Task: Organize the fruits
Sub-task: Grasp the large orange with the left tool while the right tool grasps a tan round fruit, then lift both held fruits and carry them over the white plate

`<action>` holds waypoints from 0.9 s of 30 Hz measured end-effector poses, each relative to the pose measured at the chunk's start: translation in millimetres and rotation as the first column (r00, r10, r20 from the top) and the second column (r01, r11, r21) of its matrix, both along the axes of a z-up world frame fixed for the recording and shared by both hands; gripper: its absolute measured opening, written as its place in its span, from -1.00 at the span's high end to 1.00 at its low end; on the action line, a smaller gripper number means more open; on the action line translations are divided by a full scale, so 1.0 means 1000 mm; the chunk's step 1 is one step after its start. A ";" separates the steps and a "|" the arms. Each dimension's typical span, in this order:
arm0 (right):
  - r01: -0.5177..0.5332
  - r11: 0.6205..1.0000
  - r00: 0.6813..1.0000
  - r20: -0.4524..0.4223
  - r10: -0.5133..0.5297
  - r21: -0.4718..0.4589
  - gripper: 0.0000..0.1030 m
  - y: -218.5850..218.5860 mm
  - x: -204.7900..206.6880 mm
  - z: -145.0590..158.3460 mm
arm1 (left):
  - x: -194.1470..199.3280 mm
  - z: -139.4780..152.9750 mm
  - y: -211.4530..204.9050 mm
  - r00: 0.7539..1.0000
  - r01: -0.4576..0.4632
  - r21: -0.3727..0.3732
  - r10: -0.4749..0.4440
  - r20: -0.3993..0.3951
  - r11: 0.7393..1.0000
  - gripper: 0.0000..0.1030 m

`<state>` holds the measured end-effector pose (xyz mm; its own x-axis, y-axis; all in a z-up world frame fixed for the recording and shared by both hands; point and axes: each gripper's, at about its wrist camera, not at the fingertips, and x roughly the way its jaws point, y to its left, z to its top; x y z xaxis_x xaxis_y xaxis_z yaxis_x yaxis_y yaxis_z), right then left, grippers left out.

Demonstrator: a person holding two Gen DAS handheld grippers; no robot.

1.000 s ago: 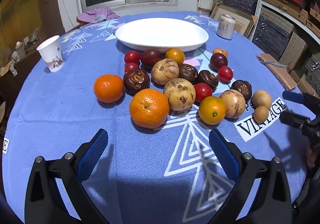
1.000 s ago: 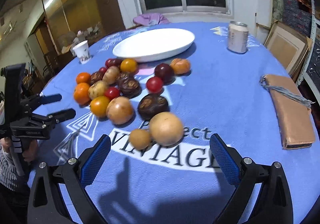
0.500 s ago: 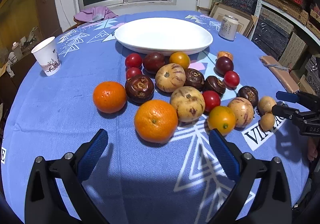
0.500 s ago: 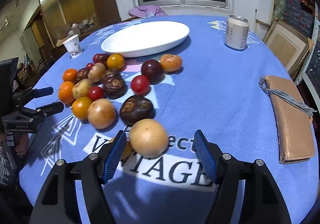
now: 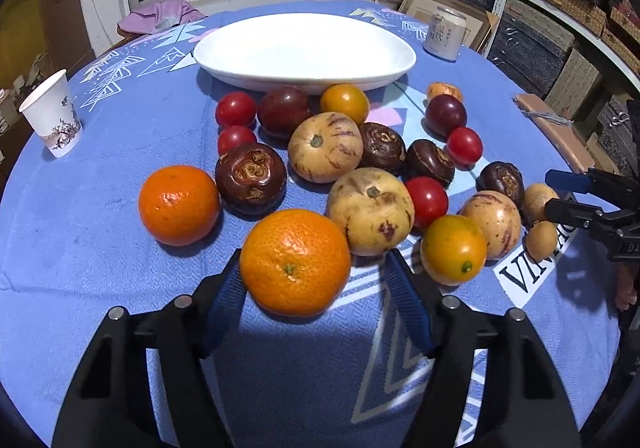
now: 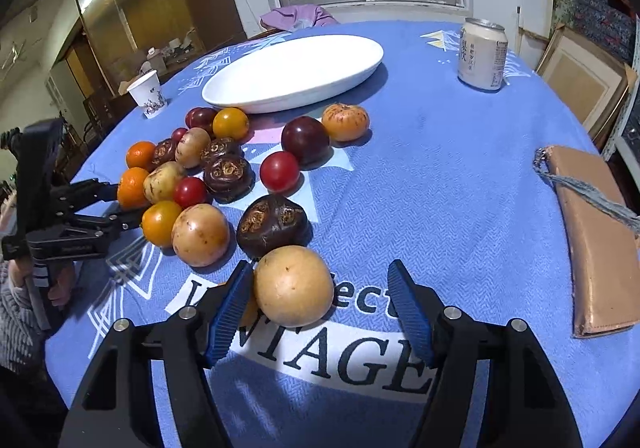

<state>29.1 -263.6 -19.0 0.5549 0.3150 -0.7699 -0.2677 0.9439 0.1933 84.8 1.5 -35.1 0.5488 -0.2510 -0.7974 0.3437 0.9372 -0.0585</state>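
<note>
Many fruits lie on the blue tablecloth in front of an empty white oval dish (image 5: 304, 48). In the left wrist view my left gripper (image 5: 314, 260) has its jaws closing around a big orange (image 5: 294, 262). The left pad touches the orange and the right pad stands clear of it. The right wrist view has my right gripper (image 6: 320, 266) half-wide around a round tan fruit (image 6: 294, 286). Its left pad is against the fruit and a gap shows at the right pad. A small tan fruit is partly hidden behind that left finger.
A paper cup (image 5: 52, 114) stands at the far left and a drink can (image 6: 482, 54) at the far right of the dish. A tan pouch (image 6: 592, 240) lies near the table's right edge. Stacked boxes fill shelves on the right. A purple cloth (image 5: 160, 14) lies by the window.
Both grippers moved forward and slightly down towards the fruit, and both sets of jaws narrowed. The orange now sits between the left jaws, the tan fruit between the right jaws.
</note>
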 end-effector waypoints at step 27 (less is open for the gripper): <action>-0.057 0.997 0.998 -0.037 0.055 -0.054 -0.32 0.016 -0.006 -0.008 | -0.018 0.009 0.035 0.994 -0.091 -0.025 0.092 0.062 0.996 0.06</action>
<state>23.2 -247.9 -26.9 0.5099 0.3013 -0.8057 -0.3142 0.9372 0.1516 66.7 36.9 -26.0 0.6189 -0.2142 -0.7557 0.2600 0.9637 -0.0602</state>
